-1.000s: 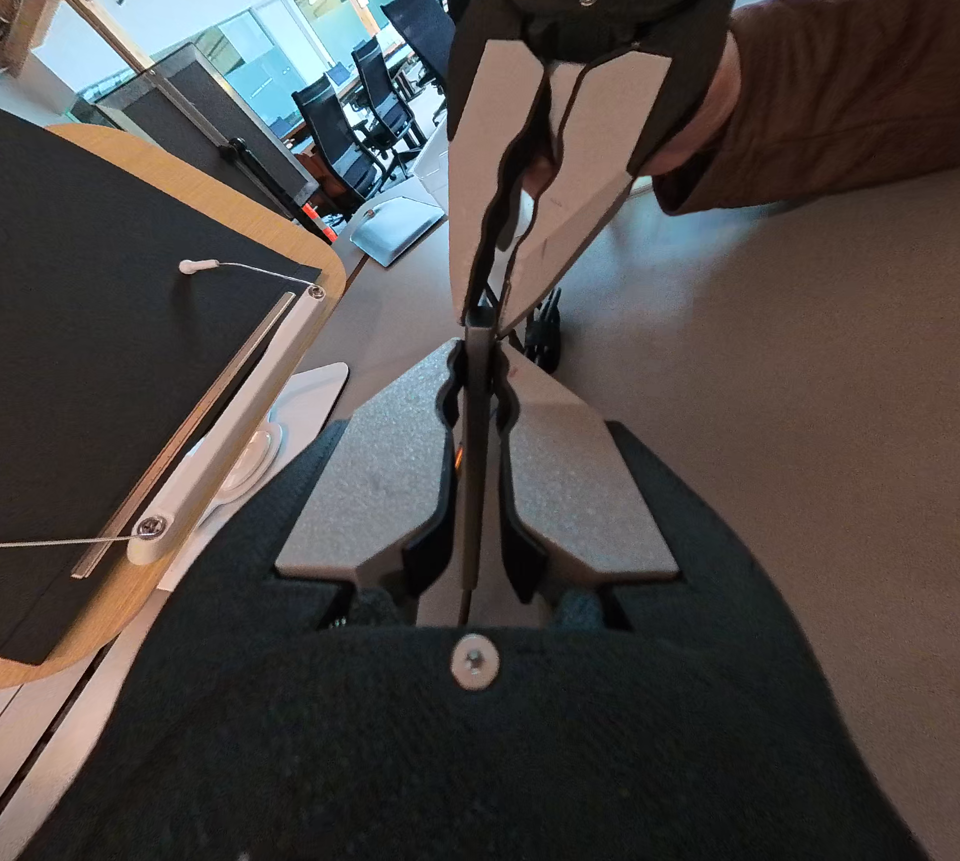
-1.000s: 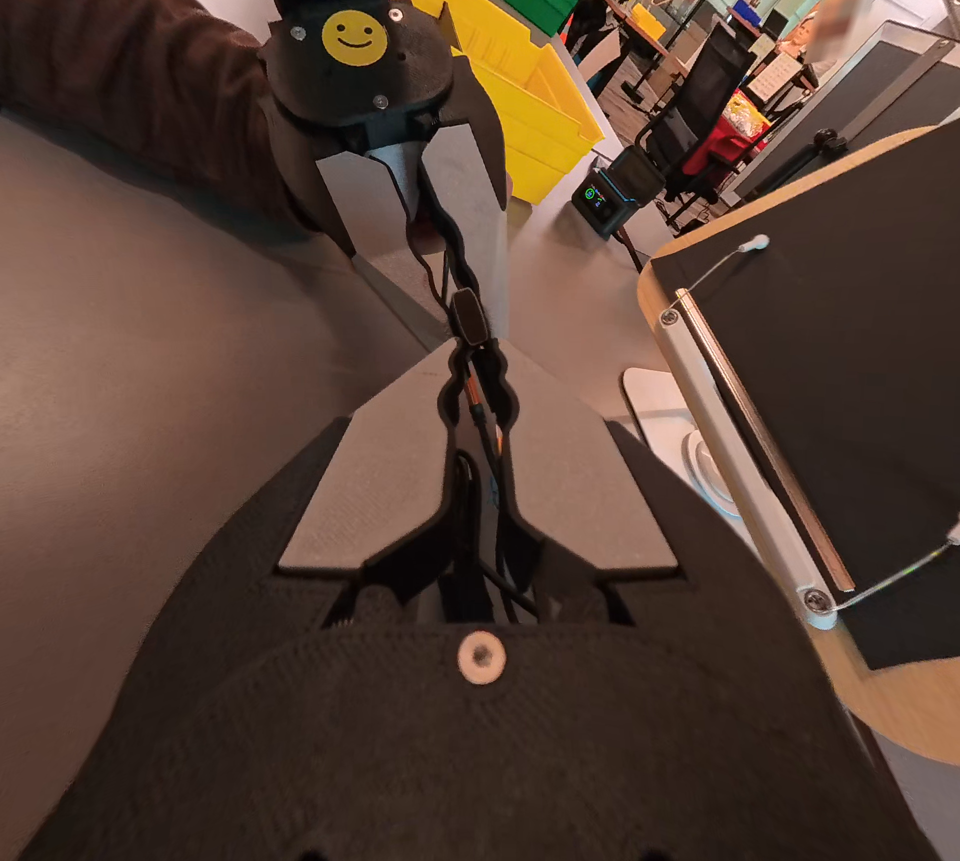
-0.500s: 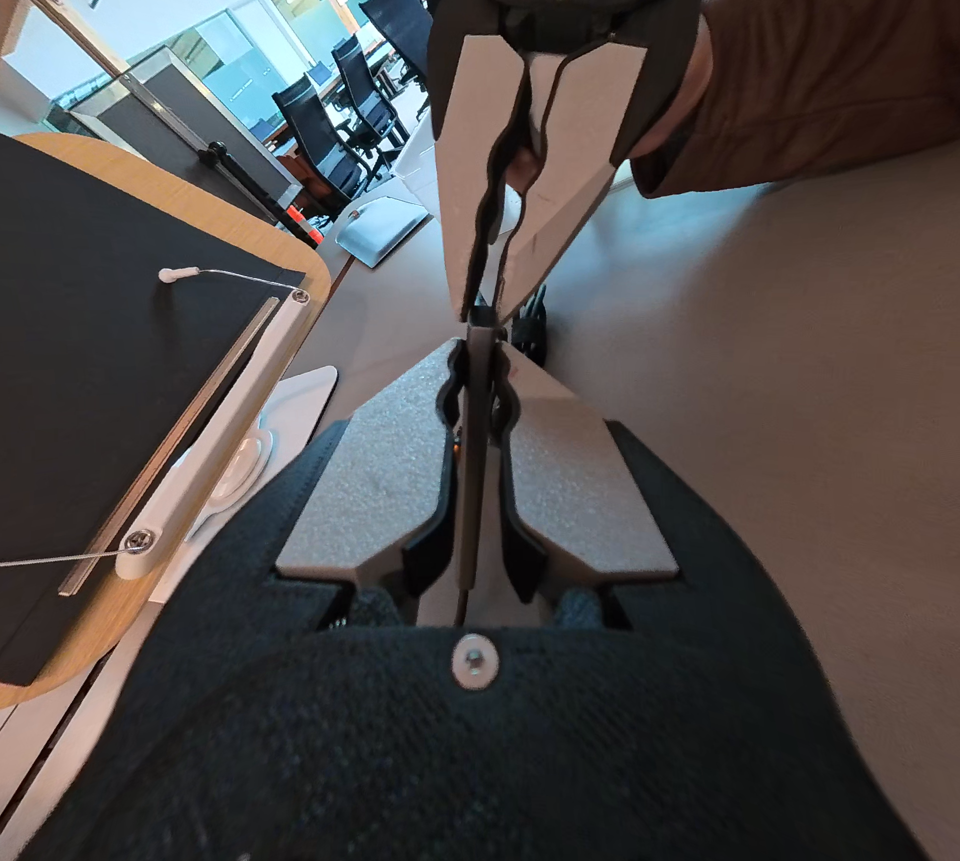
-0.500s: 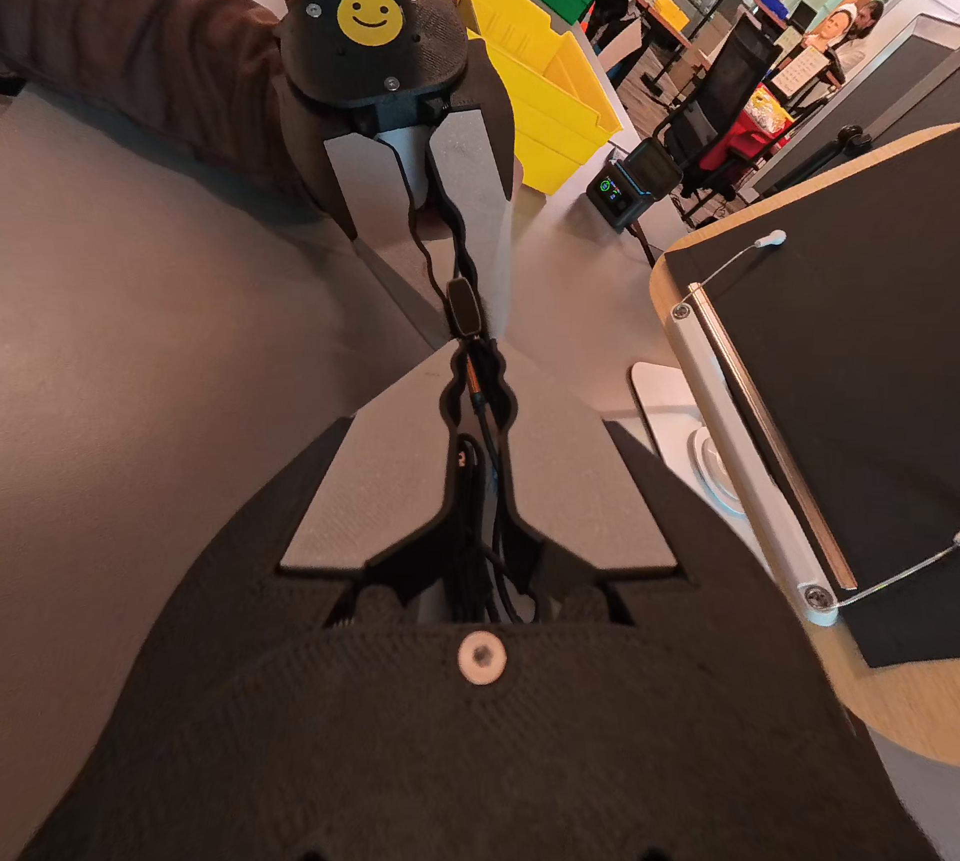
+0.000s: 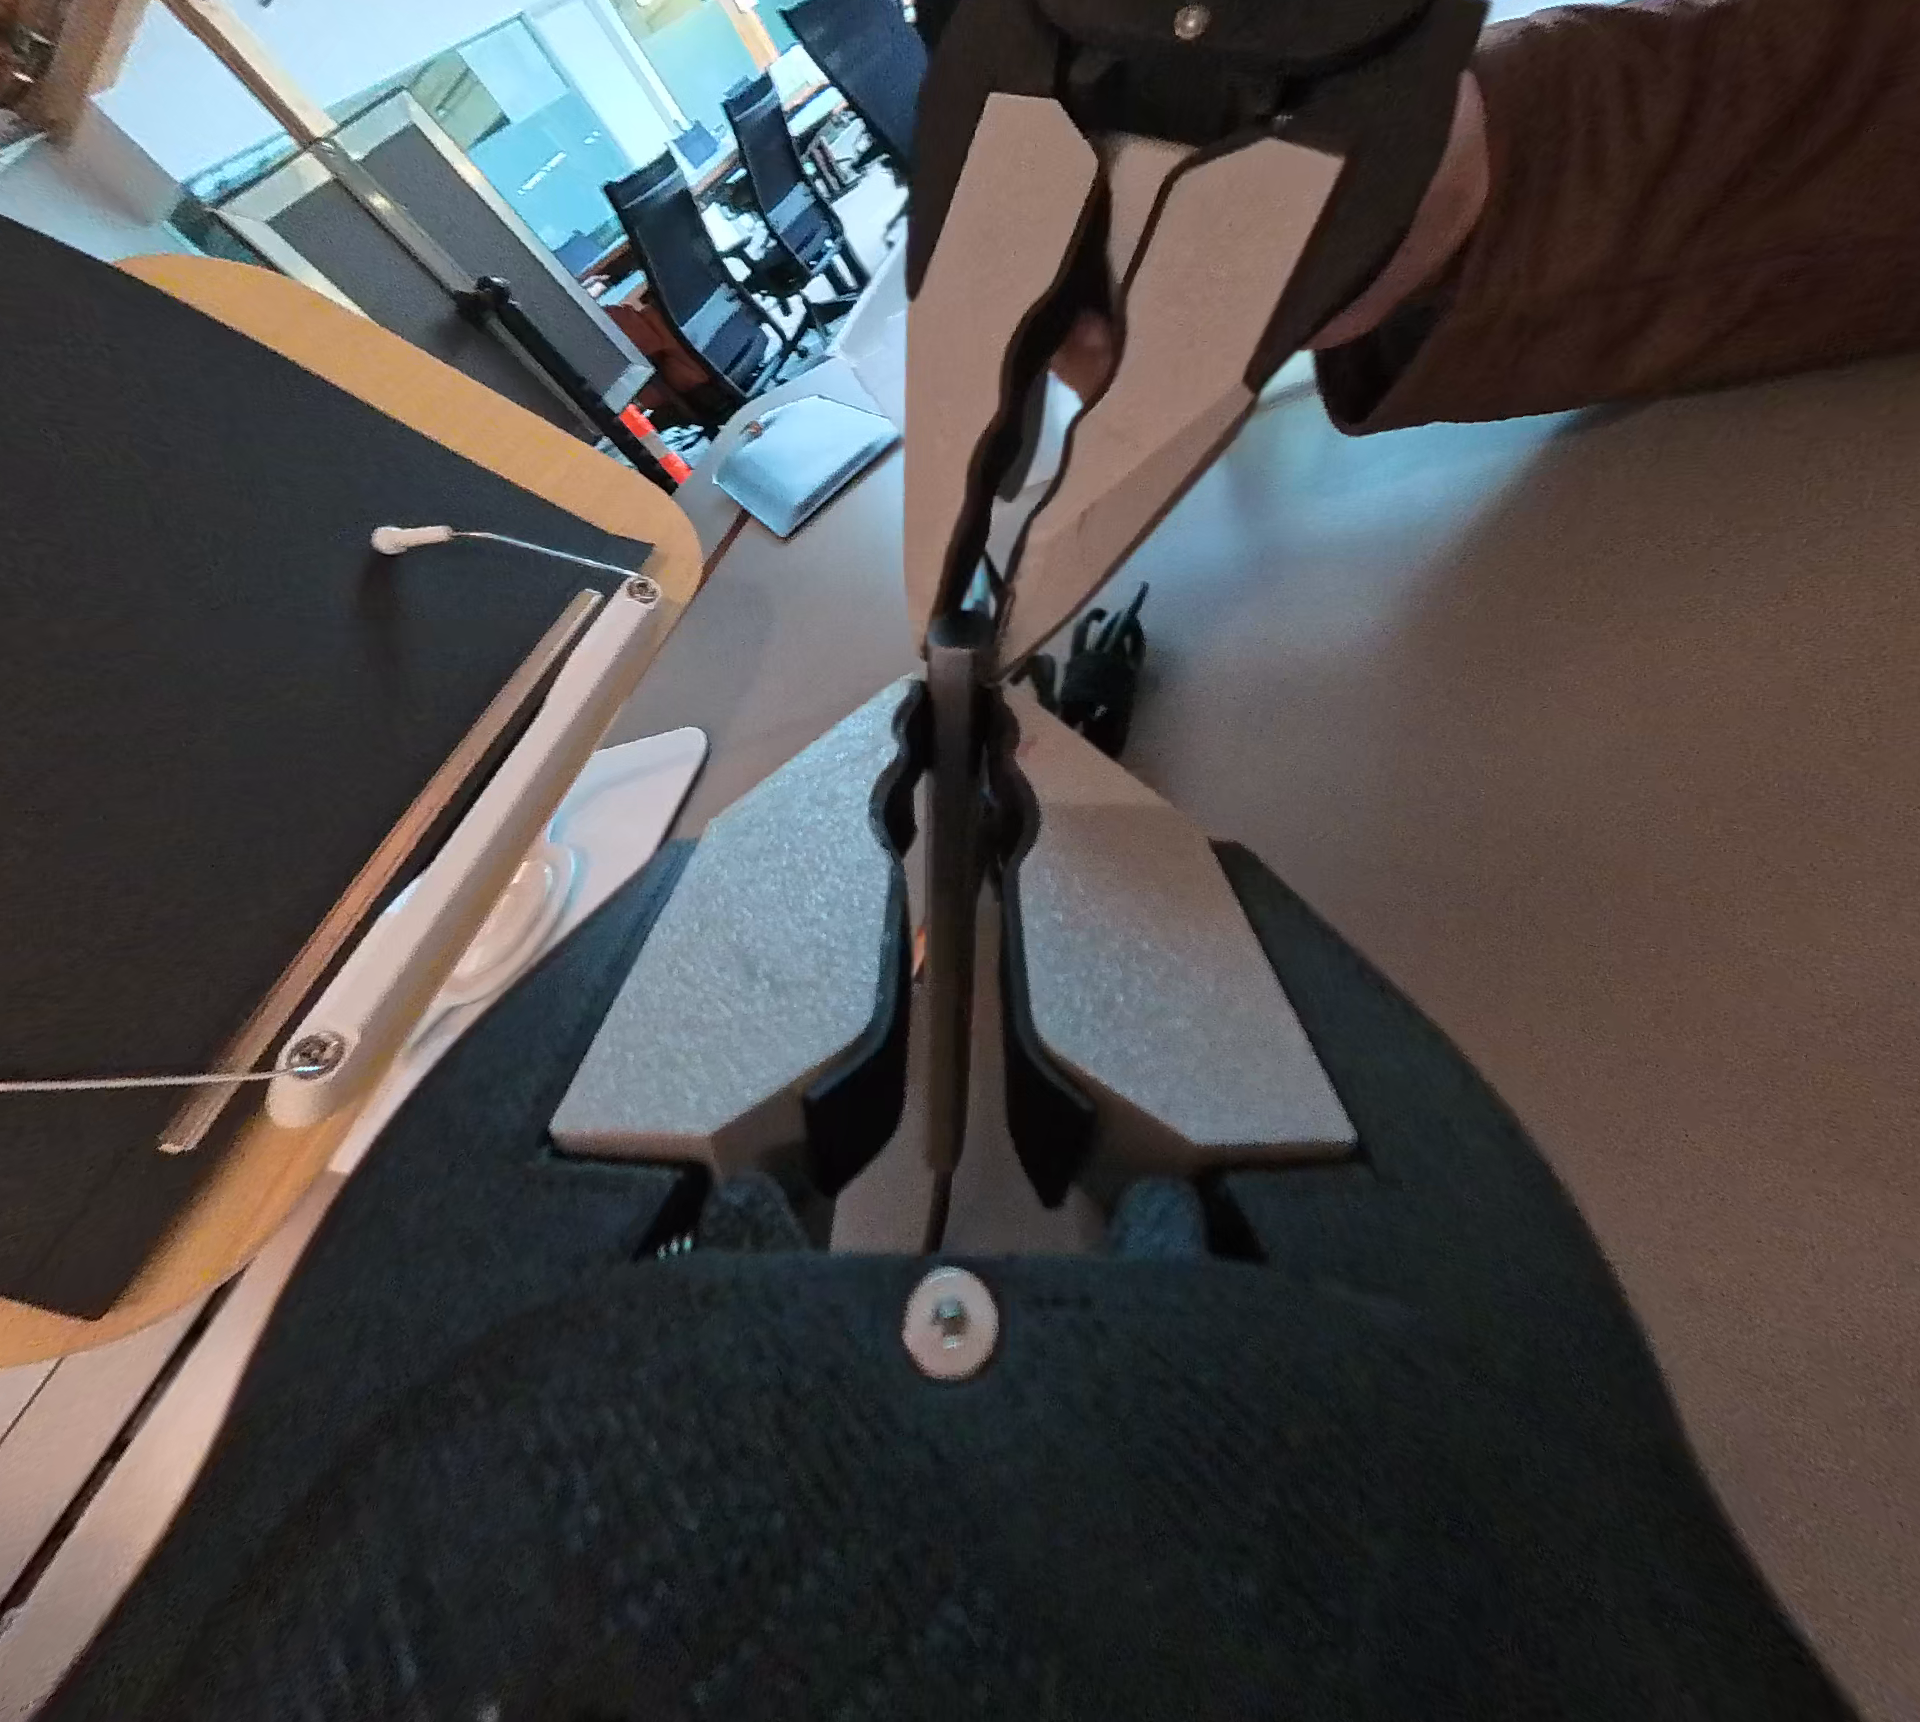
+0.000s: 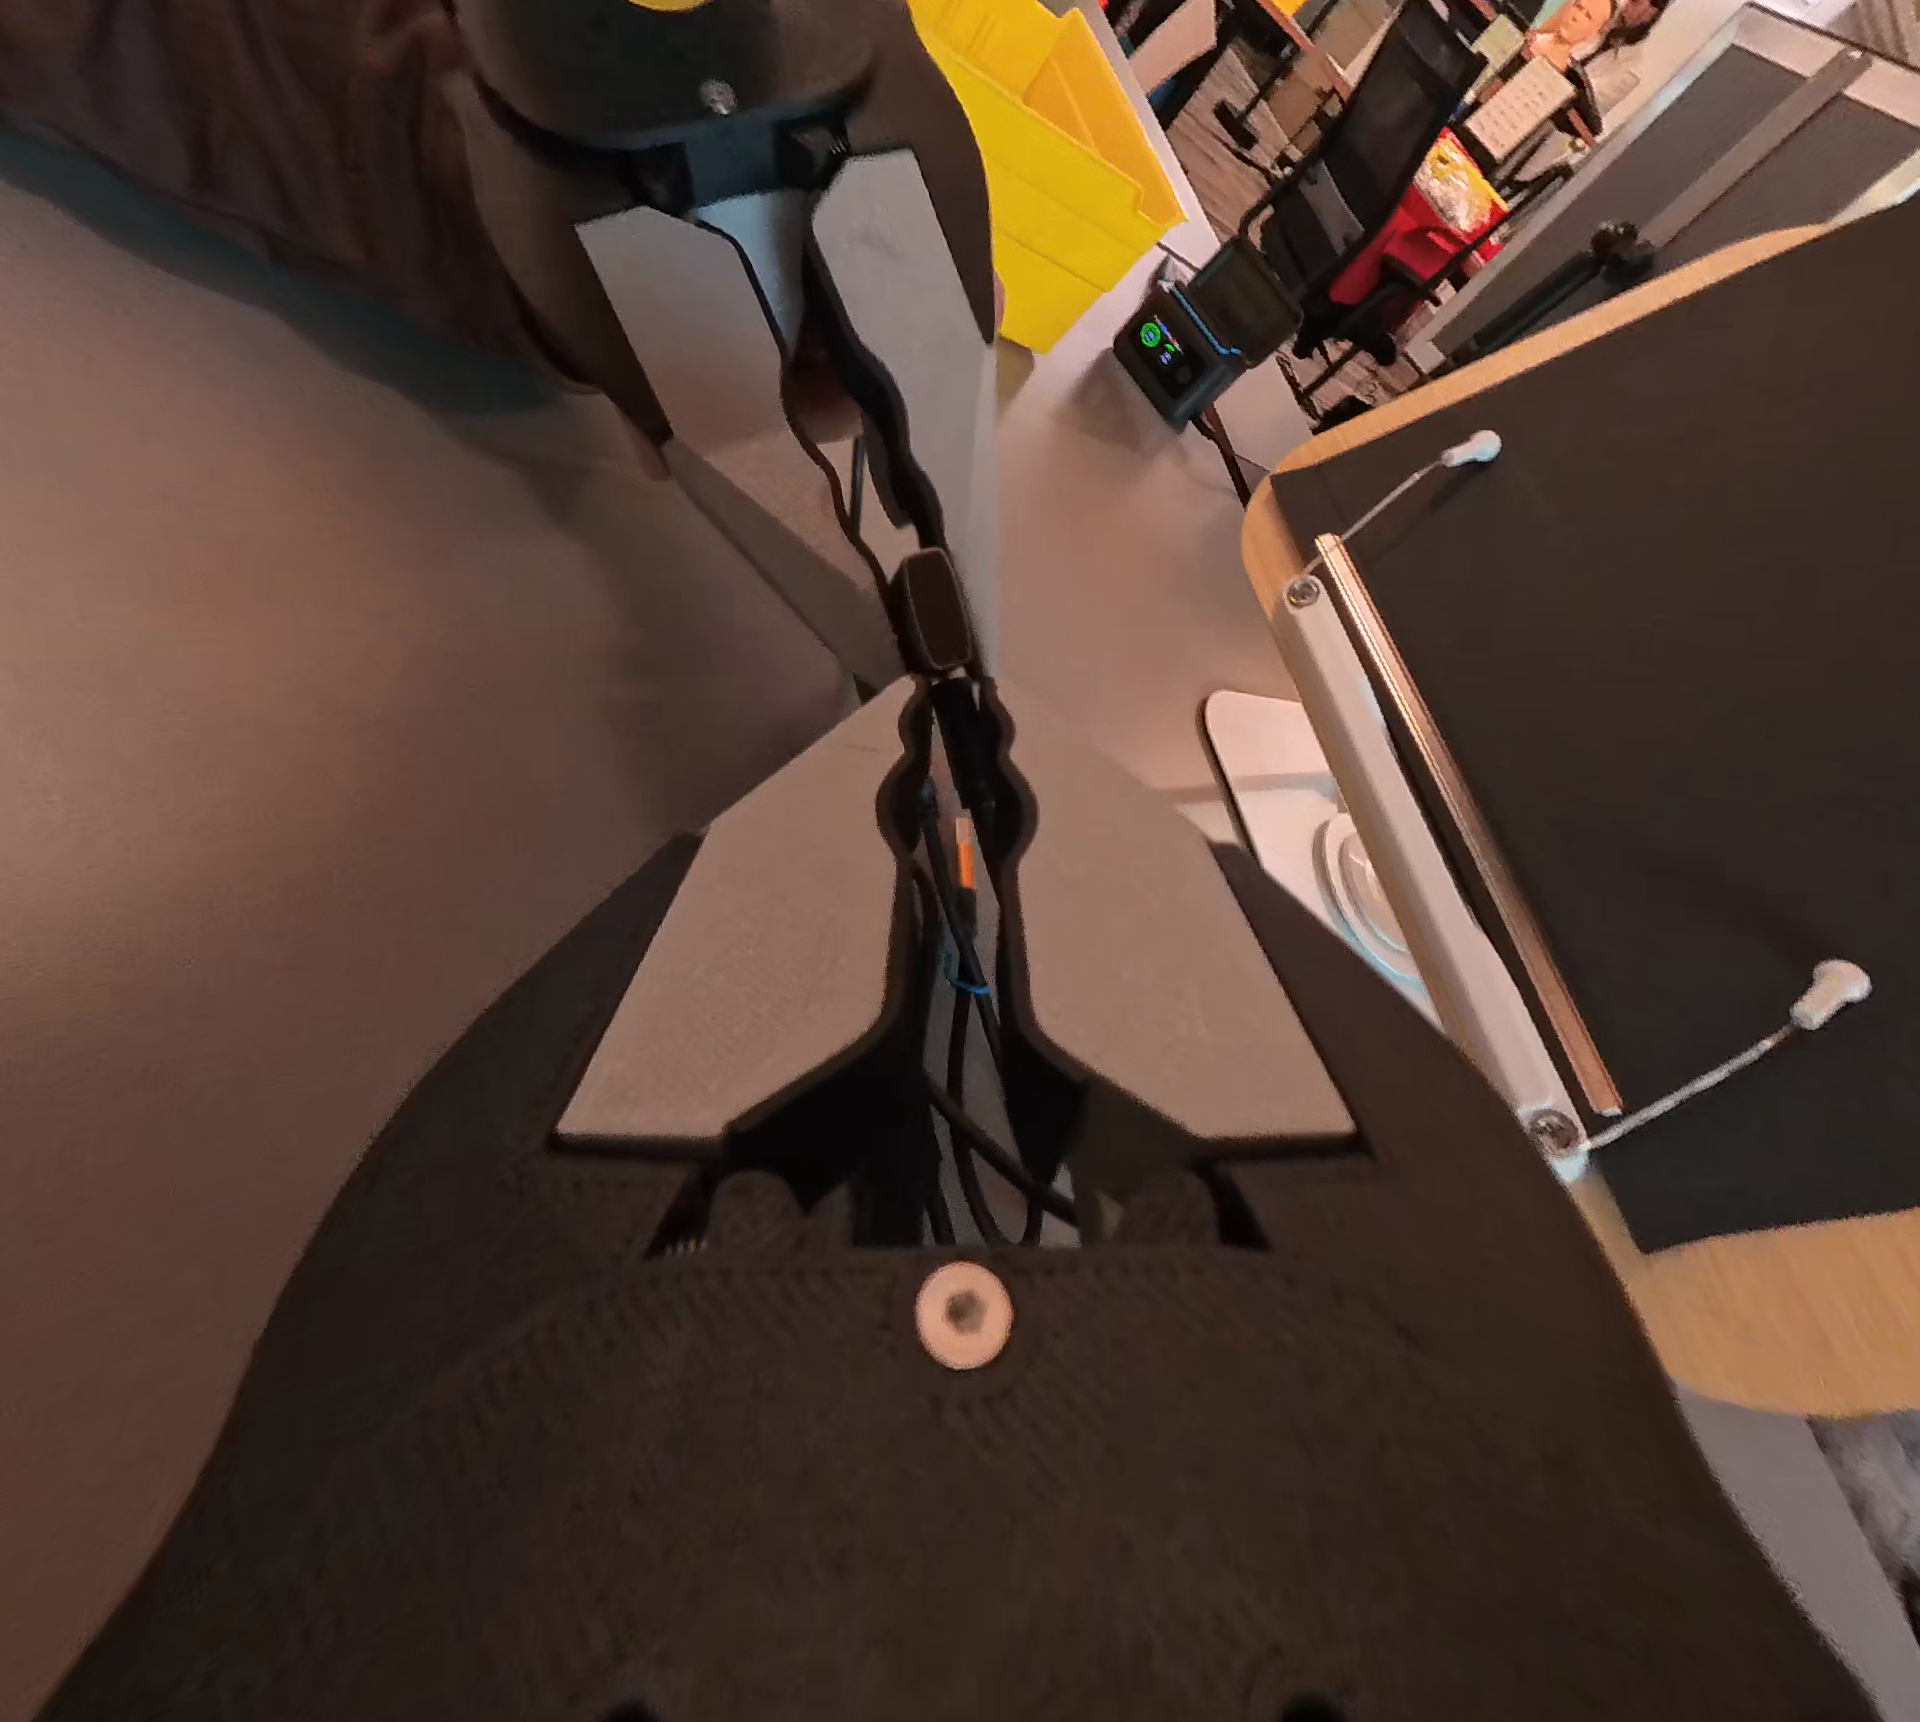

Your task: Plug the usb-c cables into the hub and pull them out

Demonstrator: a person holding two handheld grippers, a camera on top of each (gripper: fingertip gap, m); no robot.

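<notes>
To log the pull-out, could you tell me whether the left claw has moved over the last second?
Yes: in the right wrist view, the left claw has drifted slightly upward against the yellow bin.

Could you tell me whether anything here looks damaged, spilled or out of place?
Nothing stands out. The left gripper clamps the grey hub, the right gripper clamps the black cable, and the table looks clean.

The left gripper [image 5: 958, 716] clamps the grey hub [image 5: 951, 893] edge-on, with the right gripper [image 5: 971, 623] pinching a black cable at its far end.
</notes>
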